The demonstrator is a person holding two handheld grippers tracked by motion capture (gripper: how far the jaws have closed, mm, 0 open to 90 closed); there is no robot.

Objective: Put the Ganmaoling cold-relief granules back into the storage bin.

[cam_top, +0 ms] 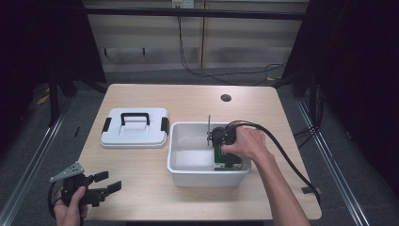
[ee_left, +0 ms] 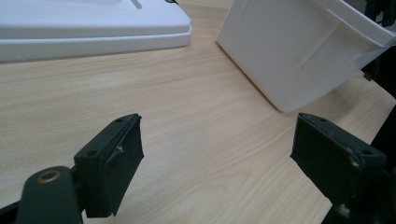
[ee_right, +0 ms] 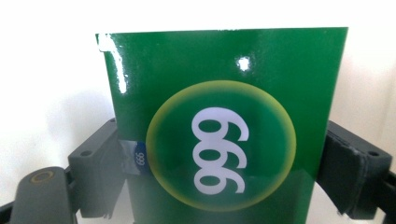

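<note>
Big light wood worktop takes up most of the scene. On it sits a white plastic bin, and just left of that, apart from it, the bin's white lid with its black handle lies flat. Down inside the bin, at its right end, the right tool has both jaws pressed on the sides of a glossy green box marked 999. The left tool hangs over the near left corner, jaws wide apart, gripping nothing.
</note>
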